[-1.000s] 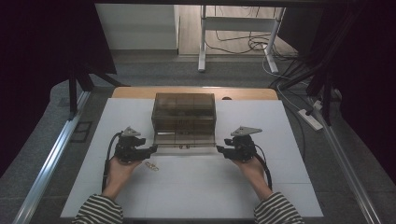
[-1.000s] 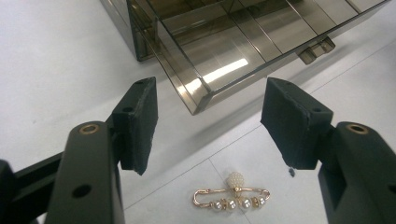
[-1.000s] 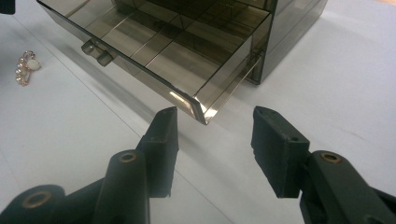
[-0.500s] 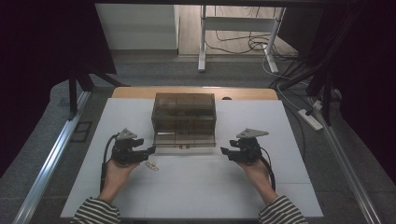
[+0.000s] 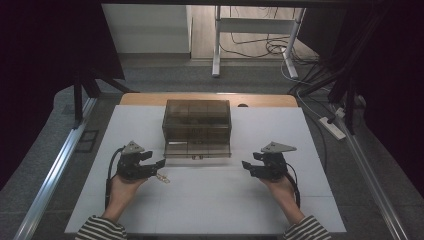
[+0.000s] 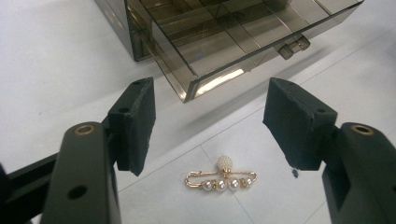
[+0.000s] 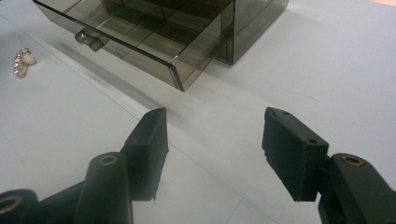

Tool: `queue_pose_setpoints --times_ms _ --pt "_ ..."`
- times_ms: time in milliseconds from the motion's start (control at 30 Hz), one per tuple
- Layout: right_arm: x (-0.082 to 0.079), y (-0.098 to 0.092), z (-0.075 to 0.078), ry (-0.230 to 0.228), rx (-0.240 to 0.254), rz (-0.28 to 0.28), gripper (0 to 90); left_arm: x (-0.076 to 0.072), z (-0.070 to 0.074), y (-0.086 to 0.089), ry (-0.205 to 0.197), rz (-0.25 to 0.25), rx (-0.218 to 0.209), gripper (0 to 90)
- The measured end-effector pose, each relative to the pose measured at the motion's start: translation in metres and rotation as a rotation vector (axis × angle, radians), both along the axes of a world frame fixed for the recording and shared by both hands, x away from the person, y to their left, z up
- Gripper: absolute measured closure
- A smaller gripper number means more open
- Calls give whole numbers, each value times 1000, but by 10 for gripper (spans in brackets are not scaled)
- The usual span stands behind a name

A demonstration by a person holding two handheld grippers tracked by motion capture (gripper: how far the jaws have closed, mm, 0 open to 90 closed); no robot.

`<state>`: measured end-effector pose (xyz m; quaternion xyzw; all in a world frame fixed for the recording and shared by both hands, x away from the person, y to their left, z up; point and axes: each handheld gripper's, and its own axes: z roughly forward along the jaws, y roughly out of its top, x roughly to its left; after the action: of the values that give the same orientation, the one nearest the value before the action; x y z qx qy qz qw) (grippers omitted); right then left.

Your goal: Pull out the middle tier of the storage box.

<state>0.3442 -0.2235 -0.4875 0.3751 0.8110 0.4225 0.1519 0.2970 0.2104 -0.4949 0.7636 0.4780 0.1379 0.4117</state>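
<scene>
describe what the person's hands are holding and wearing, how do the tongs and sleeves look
Each hand grips black two-jaw tongs: left tongs, right tongs. Each carries a grey three-cornered plate on top and trails a black cable. The jaws end in blocky black pads with brass-coloured rivets. The sleeves are black-and-white striped.

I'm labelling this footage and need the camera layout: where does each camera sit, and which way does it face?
High view: above the person's side, looking forward and down at the white table; forearms, left claw, right claw show.
Left gripper view: rides the left claw, open over the pearl brooch, facing the open drawer.
Right gripper view: rides the right claw, its jaws just opening, empty.
All three share drawer and brooch.
</scene>
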Motion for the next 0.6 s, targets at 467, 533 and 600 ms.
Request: queue_pose_setpoints --times_ms 467,533,600 --pt "-14 -28 0 -22 20 -52 382 -14 1 5 -45 2 -17 337" --pt "-16 -31 0 -22 20 -56 378 -16 1 5 -45 4 -18 335" --pt "-18 -35 -1 -27 17 -60 376 -17 1 5 -50 0 -18 333"
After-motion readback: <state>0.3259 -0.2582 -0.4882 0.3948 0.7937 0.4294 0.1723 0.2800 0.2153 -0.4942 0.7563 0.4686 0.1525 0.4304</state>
